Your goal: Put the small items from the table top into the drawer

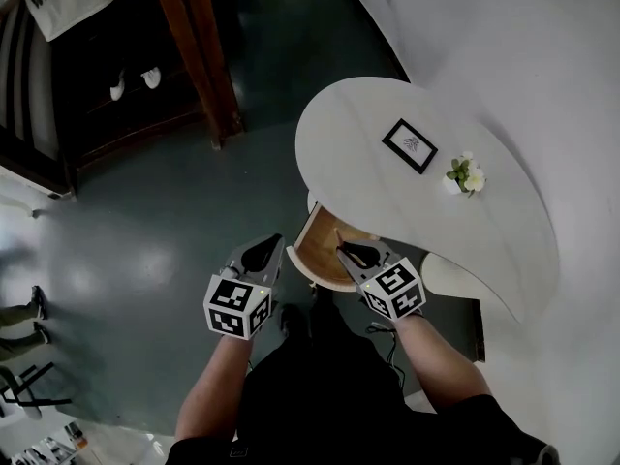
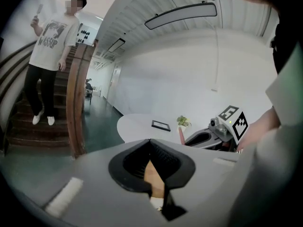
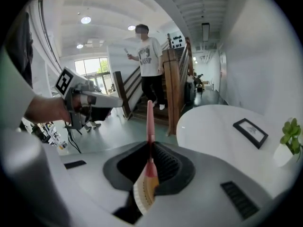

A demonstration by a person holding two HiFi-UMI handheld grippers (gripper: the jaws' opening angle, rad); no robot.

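The right gripper (image 1: 349, 252) pinched a pink brush (image 3: 149, 126) over the open drawer (image 1: 312, 262). The left gripper (image 1: 267, 250) was closed on nothing.

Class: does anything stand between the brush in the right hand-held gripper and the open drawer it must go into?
Nothing visible does. The right hand-held gripper holds the pink-handled brush at the mouth of the open drawer, and the left hand-held gripper hangs off to the drawer's side.
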